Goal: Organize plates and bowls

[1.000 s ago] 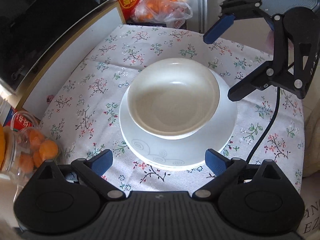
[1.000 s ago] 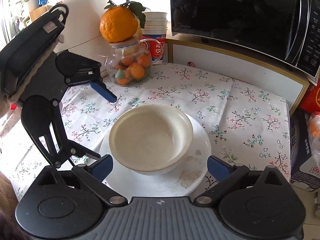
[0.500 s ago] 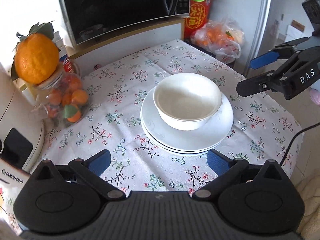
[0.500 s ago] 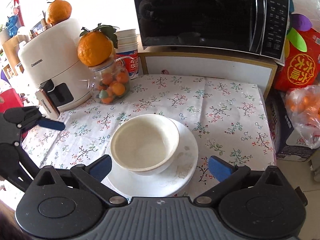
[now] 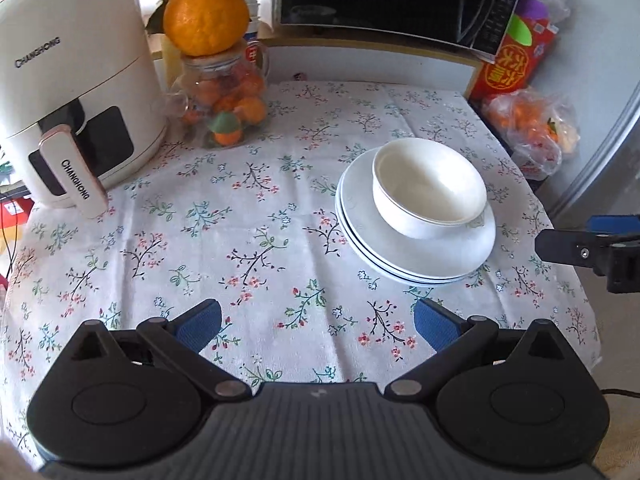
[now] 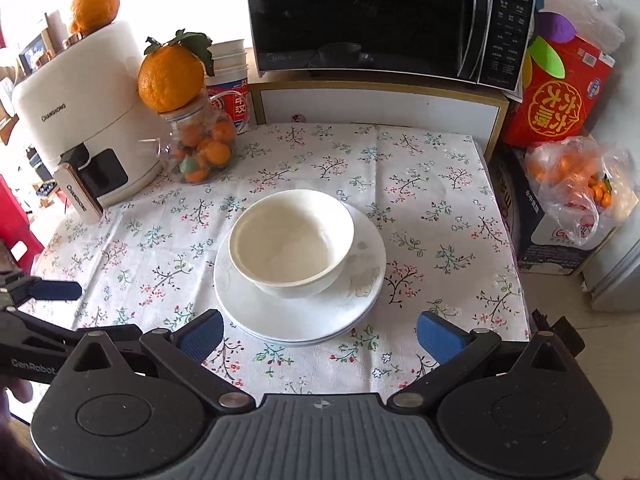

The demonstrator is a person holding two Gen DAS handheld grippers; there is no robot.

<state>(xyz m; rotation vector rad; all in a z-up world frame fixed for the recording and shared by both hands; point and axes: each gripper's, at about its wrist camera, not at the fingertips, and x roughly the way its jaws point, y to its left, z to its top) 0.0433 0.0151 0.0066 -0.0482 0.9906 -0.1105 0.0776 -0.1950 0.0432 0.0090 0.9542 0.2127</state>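
bowl: I'm seeing the white bowl (image 6: 291,242) sitting upright on the plates (image 6: 300,312), a bit off-centre toward the far-left of the stack; nothing inside it.
plates: white stack, at least 2 rims showing in the left wrist view (image 5: 416,256) — lying flat on the floral tablecloth (image 6: 432,216), toward the table's right half in the left view, near centre in the right view.
right gripper: I'm holding the right gripper (image 6: 320,334) just short of the stack's near edge, fingers spread wide, nothing between the blue pads (image 6: 438,336); not touching plates or bowl.
left gripper: the left gripper (image 5: 318,324) is hanging over bare cloth, well apart from the stack, fingers wide too, gripping nothing.
cross-view: right gripper's tip is showing at the right edge of the left cam, beside the stack.
surroundings: glass jar (image 6: 202,148) w/ small oranges and a big orange (image 6: 172,76) on top at far-left, air fryer (image 6: 76,120) next to it, microwave (image 6: 384,16) at the back, bag of oranges (image 6: 576,184) off the table's right side.
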